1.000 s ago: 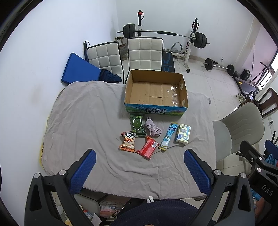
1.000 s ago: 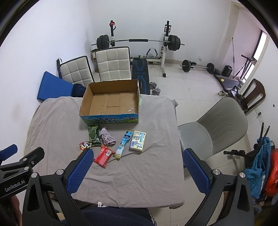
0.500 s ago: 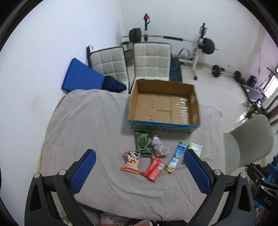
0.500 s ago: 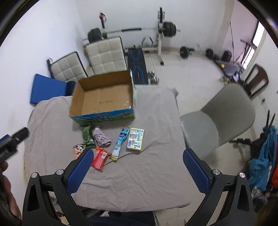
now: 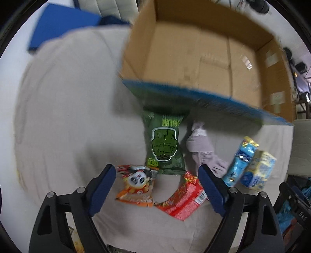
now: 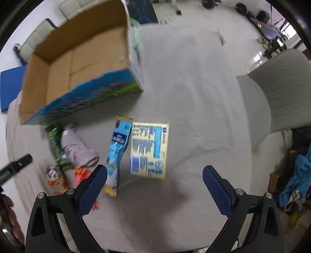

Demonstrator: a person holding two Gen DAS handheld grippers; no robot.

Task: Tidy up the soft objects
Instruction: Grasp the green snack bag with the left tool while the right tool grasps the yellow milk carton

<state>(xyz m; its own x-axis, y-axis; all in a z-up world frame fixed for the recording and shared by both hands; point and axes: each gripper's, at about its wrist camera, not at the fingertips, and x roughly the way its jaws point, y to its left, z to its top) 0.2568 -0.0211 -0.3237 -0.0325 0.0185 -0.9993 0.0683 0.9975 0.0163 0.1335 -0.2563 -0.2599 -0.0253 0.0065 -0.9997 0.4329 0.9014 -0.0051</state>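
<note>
An open, empty cardboard box (image 5: 204,58) stands on the grey cloth-covered table (image 5: 68,116); it also shows in the right wrist view (image 6: 77,64). In front of it lie a green snack bag (image 5: 165,144), a rolled lilac cloth (image 5: 200,144), a panda snack bag (image 5: 136,184), a red packet (image 5: 182,202), a blue packet (image 6: 118,148) and a yellow pack (image 6: 149,149). My left gripper (image 5: 157,175) is open, low over the panda bag and green bag. My right gripper (image 6: 155,177) is open, just above the yellow pack.
A grey chair (image 6: 272,93) stands at the table's right edge. A blue mat (image 5: 58,23) leans beyond the far left corner. Gym gear (image 6: 262,17) sits on the floor behind. Blue clothing (image 6: 299,175) hangs at the right.
Both grippers have dropped fast toward the table and forward; the packets and box now fill the views. Nothing has been gripped.
</note>
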